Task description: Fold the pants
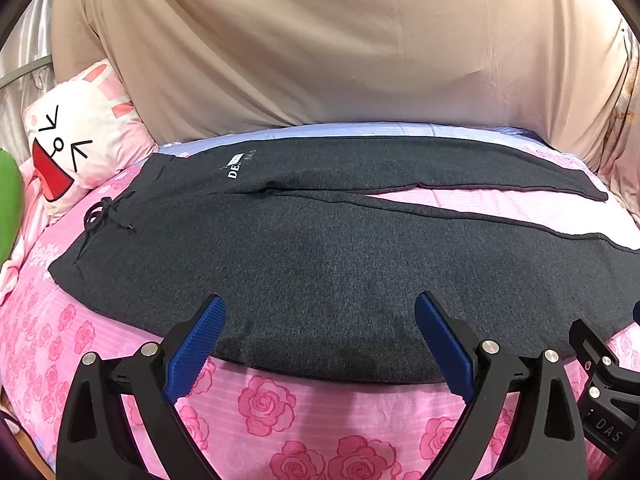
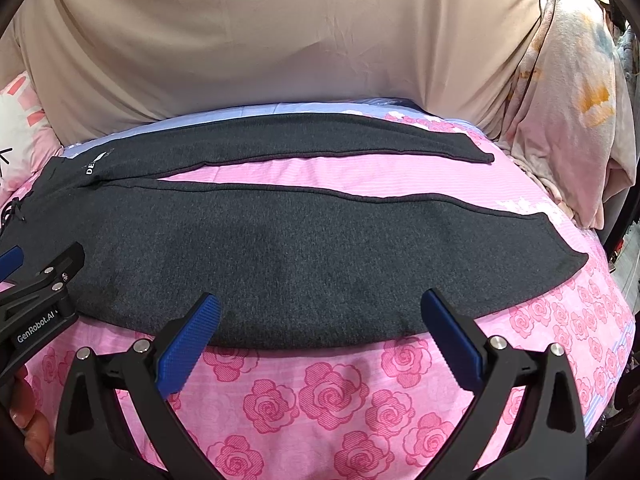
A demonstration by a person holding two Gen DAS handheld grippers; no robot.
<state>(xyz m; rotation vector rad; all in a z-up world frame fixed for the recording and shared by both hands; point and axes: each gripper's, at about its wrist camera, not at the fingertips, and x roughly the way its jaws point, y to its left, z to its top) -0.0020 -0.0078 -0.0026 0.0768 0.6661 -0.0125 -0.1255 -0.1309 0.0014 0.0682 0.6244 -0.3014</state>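
Two hand-held grippers hung over the near edge of the bed [image 1: 320, 420], side by side, each with its blue-padded fingers spread wide and nothing between them. The left hand-held gripper [image 1: 320, 344] was poised at the near hem of the pants [image 1: 320, 264], its fingers [image 1: 196, 348] reaching just over the dark cloth; whether they touched it could not be told. The right hand-held gripper [image 2: 320, 340] stood the same way further toward the leg ends, fingers [image 2: 188, 348] apart above the near side of the pants [image 2: 304, 256].

The pants, dark grey, lay flat across the bed, waist toward the left edge and legs running to the right. The legs were parted in a narrow V, with a strip of pink sheet [image 2: 320, 172] showing between them. The near leg ended close to the right edge; the far leg lay along the far edge. A drawstring [image 1: 100, 216] sat in a loose knot at the waistband, and white lettering [image 1: 236, 166] showed near the waist on the far side.

A pillow [image 1: 80, 144] with a cartoon face rested at the far left corner, just beside the waistband. A beige cloth [image 1: 340, 40] hung behind the far edge. Something green [image 1: 8, 204] showed at the left edge of the left view, too cropped to name.
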